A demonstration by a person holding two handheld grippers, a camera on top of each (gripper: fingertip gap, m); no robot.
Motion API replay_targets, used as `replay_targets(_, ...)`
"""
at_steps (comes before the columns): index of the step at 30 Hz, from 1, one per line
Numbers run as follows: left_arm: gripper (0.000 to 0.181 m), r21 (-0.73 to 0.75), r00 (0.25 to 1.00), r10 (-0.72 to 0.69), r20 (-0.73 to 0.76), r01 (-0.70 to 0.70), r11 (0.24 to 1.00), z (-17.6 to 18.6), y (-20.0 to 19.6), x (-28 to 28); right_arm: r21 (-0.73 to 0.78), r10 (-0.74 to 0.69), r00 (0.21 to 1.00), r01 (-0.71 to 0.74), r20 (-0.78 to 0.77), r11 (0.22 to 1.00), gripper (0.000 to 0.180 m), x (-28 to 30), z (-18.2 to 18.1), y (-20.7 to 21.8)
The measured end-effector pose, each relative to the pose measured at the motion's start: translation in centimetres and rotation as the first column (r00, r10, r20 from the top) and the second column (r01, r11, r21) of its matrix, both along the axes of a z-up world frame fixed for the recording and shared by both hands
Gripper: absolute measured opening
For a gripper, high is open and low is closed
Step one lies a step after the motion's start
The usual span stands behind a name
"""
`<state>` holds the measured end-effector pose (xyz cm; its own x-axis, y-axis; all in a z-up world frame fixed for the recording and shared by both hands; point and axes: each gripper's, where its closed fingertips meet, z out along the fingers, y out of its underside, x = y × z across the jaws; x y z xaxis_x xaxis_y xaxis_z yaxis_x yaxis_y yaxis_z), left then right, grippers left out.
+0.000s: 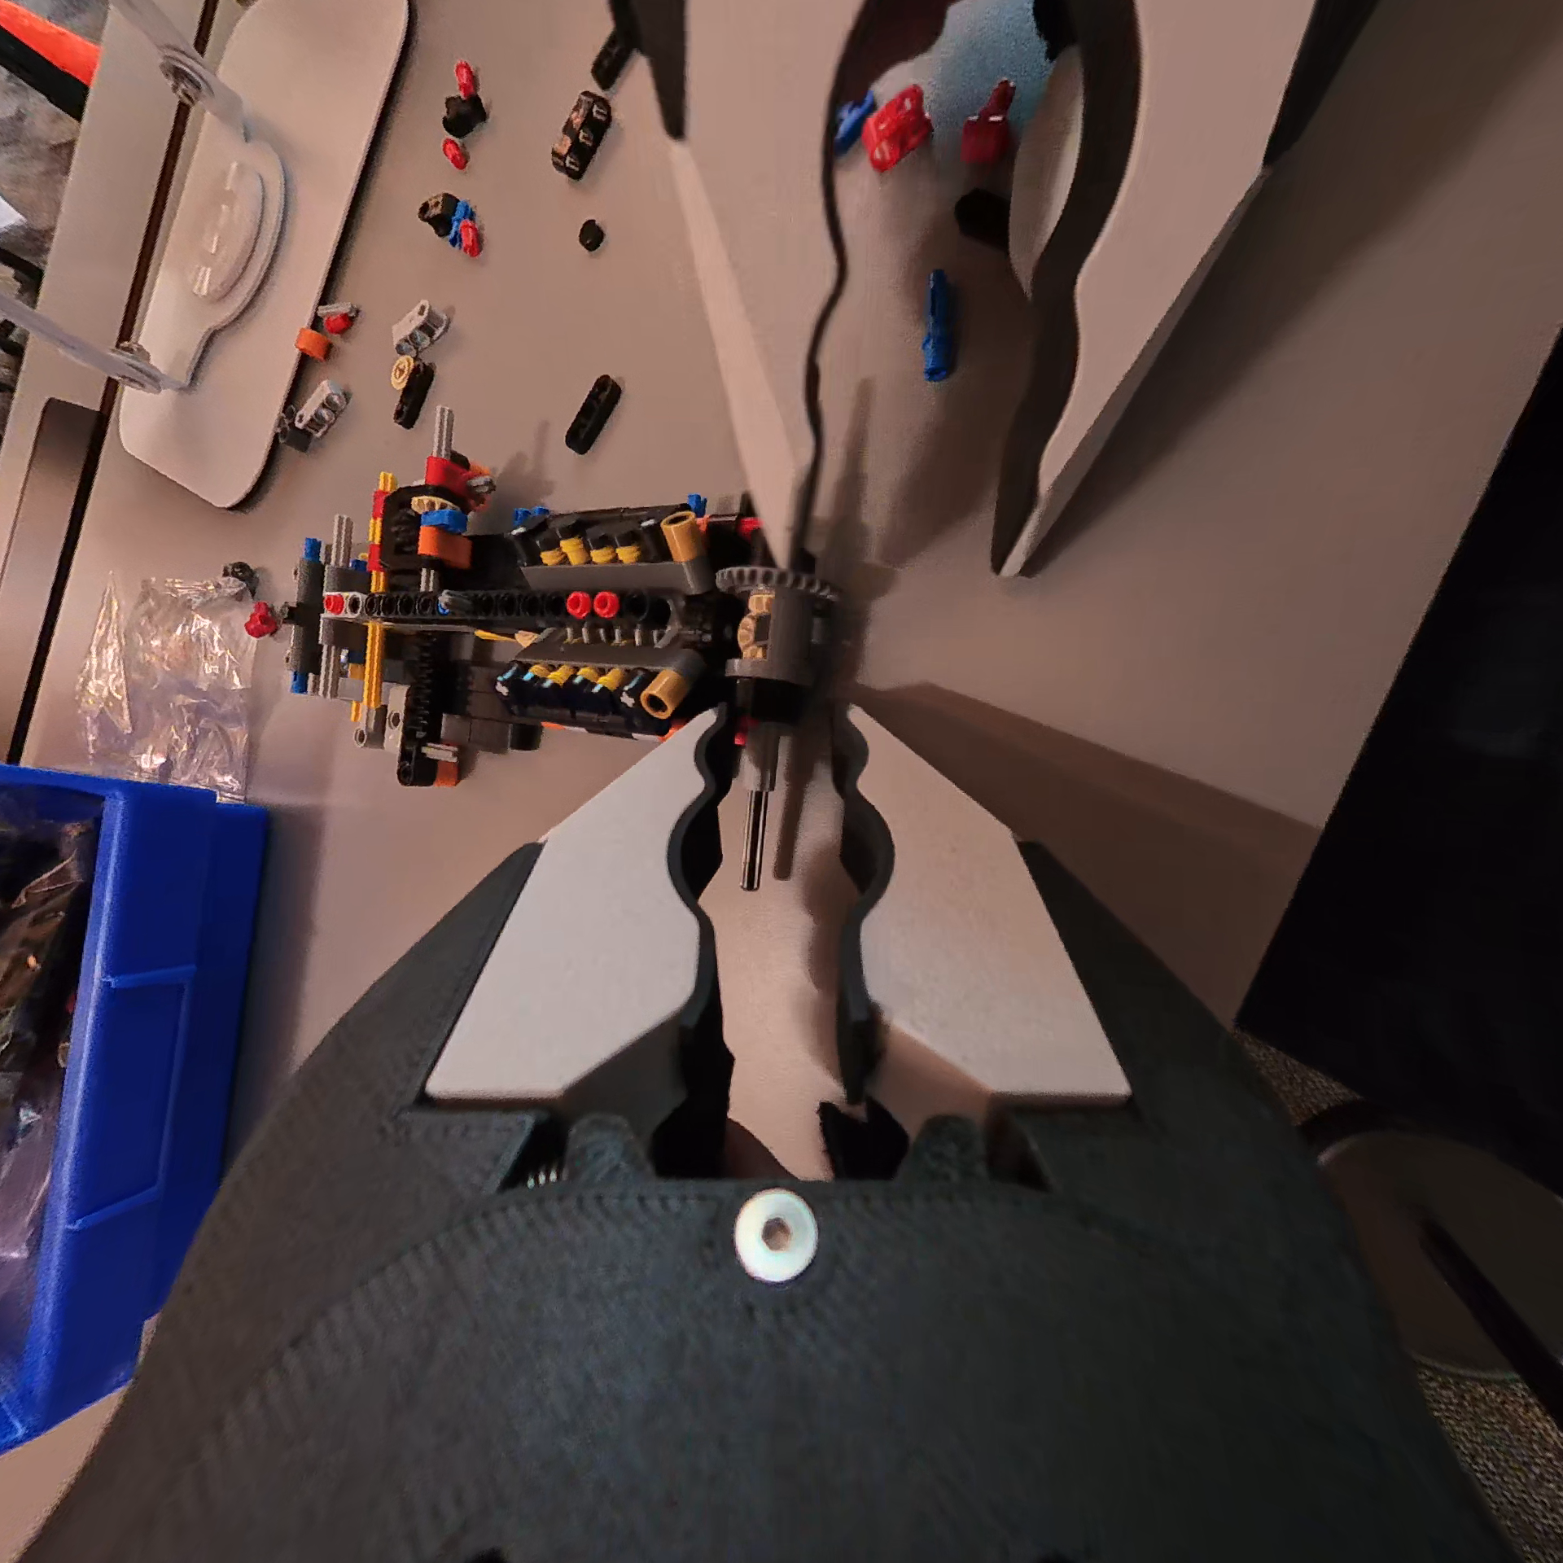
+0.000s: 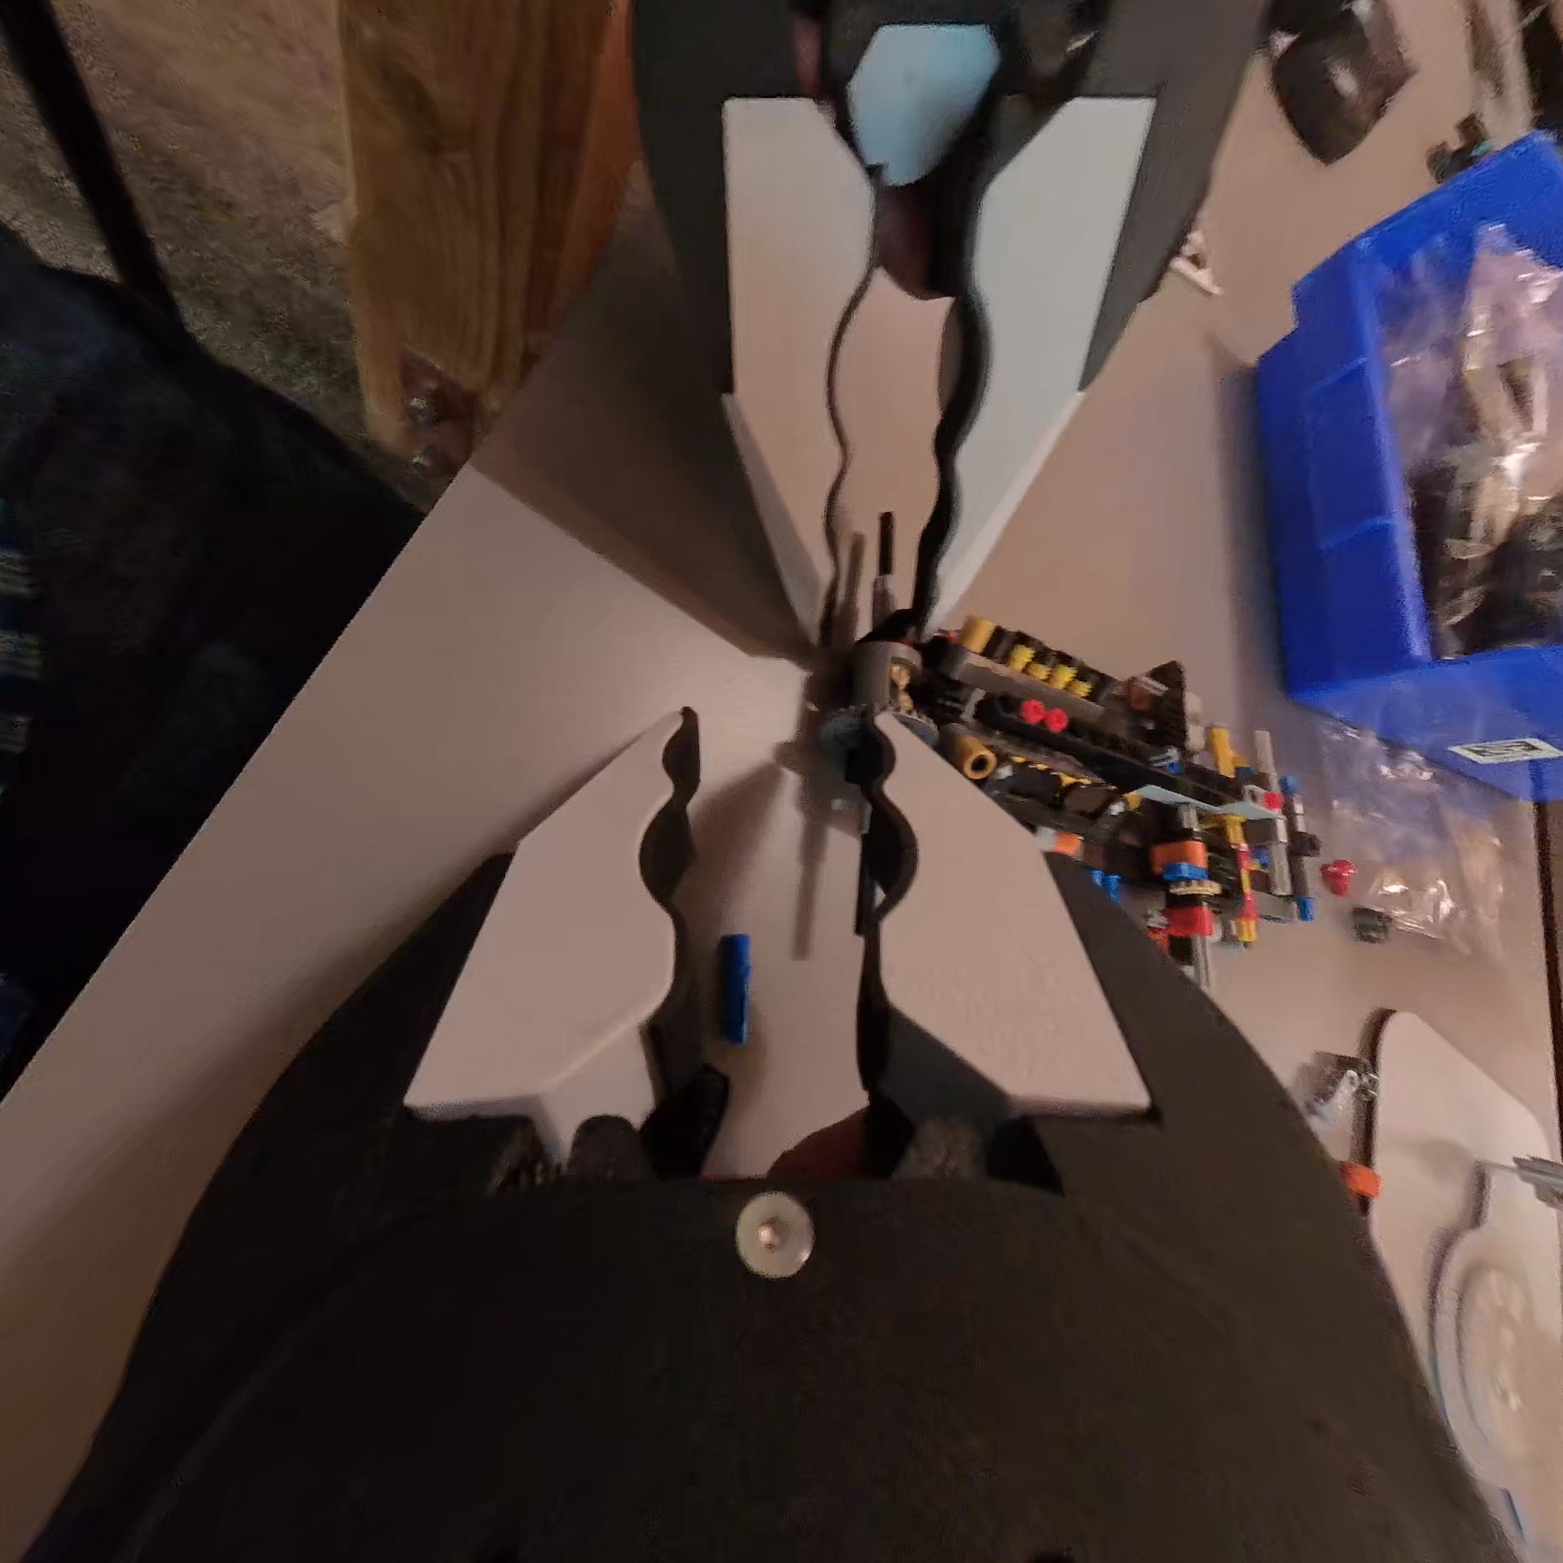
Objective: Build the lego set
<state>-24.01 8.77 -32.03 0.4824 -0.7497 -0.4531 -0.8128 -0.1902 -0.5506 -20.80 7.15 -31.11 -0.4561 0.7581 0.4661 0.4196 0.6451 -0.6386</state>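
Note:
The part-built Lego chassis [image 1: 524, 609] lies on the pale table, with a grey differential gear [image 1: 778, 626] at its near end. A black axle [image 1: 754, 829] sticks out of the differential between the fingers of my left gripper [image 1: 782, 719], which is open and not touching it. My right gripper [image 2: 785, 723] is open on the opposite side of the chassis [image 2: 1099, 761]; its right finger lies beside a second black axle [image 2: 863, 854]. A blue pin [image 2: 736, 985] lies on the table between its fingers. The right gripper also shows in the left wrist view [image 1: 901, 562].
A blue bin [image 1: 127, 973] of bagged parts and a clear plastic bag [image 1: 169, 677] sit beside the chassis. Loose black, red and grey parts [image 1: 584, 127] are scattered beyond it, with red pieces [image 1: 896, 127] and a blue pin [image 1: 939, 326]. The table edge [image 1: 1099, 761] runs close by. Some 4 cm of space lies between my two pairs of fingers.

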Motion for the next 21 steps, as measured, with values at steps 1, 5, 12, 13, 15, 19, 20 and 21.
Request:
replay_targets(1,0.022,0.000,1.000,0.000,-0.001,0.000,1.000,0.0,0.0,0.0,-0.011,-0.003,1.000,0.002,-0.022,1.000,0.045,-0.2,0.4,-0.1)
replay_targets(5,0.022,-0.002,1.000,0.000,0.000,0.000,1.000,0.0,0.0,0.0,-0.017,-0.008,1.000,0.007,-0.011,1.000,0.053,-0.5,0.0,-0.2)
replay_targets(12,0.022,-0.006,1.000,-0.008,-0.004,0.008,1.000,0.0,0.0,0.1,-0.049,0.022,1.000,-0.021,0.014,0.999,0.047,0.0,-0.2,-1.0)
replay_targets(13,0.022,-0.006,1.000,-0.007,-0.002,0.007,1.000,0.0,0.0,0.1,-0.073,0.014,1.000,-0.014,-0.002,0.997,0.046,-0.1,0.2,-0.8)
replay_targets(15,0.022,-0.006,1.000,-0.007,-0.001,0.007,1.000,-0.1,0.0,0.1,-0.109,0.003,1.000,-0.004,-0.007,0.994,0.048,-0.3,0.5,-0.6)
replay_targets(19,0.022,-0.008,1.000,-0.008,-0.003,0.008,1.000,-0.1,0.0,0.2,-0.118,-0.001,1.000,0.003,0.019,0.993,0.057,-0.4,-0.2,-0.8)
replay_targets(20,0.022,-0.009,1.000,-0.009,-0.003,0.009,1.000,0.0,0.0,0.2,-0.136,0.011,0.999,-0.006,0.034,0.991,0.054,-0.2,-0.4,-1.1)
replay_targets(21,0.023,-0.010,1.000,-0.009,-0.004,0.009,1.000,-0.1,0.0,0.2,-0.150,0.025,0.998,-0.016,0.056,0.989,0.046,0.1,-0.7,-1.5)
